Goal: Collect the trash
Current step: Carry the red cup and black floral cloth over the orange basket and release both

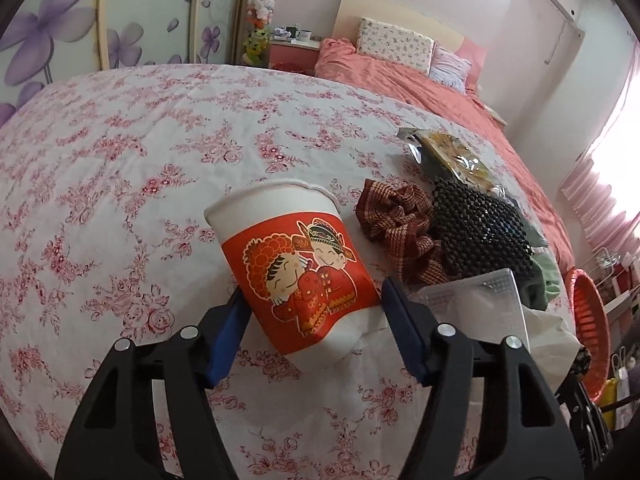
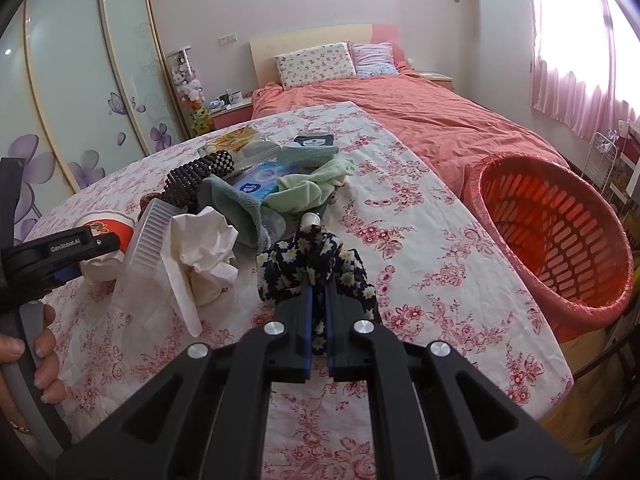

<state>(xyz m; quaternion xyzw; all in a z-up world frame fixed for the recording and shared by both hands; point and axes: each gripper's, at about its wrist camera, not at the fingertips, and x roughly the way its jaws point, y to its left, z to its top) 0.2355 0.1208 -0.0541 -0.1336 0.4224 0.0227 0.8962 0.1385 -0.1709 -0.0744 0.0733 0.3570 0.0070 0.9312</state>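
A dented paper cup (image 1: 296, 264) with a red wedding cartoon band lies tilted on the flowered cloth. My left gripper (image 1: 312, 312) stands open around its lower half, one blue pad on each side; the cup (image 2: 105, 236) also shows in the right wrist view behind the left gripper (image 2: 64, 256). My right gripper (image 2: 318, 312) is shut on a dark daisy-print scrunchie (image 2: 316, 260). A crumpled white tissue (image 2: 208, 248) and a clear plastic lid (image 2: 148, 248) lie between the two grippers.
An orange trash basket (image 2: 552, 236) stands off the table's right edge. A pile holds a checked brown scrunchie (image 1: 396, 224), a black beaded piece (image 1: 480, 232), a snack wrapper (image 1: 452, 156), green cloths (image 2: 316, 184) and a blue wipes pack (image 2: 260, 180). A pink bed (image 2: 420, 120) lies behind.
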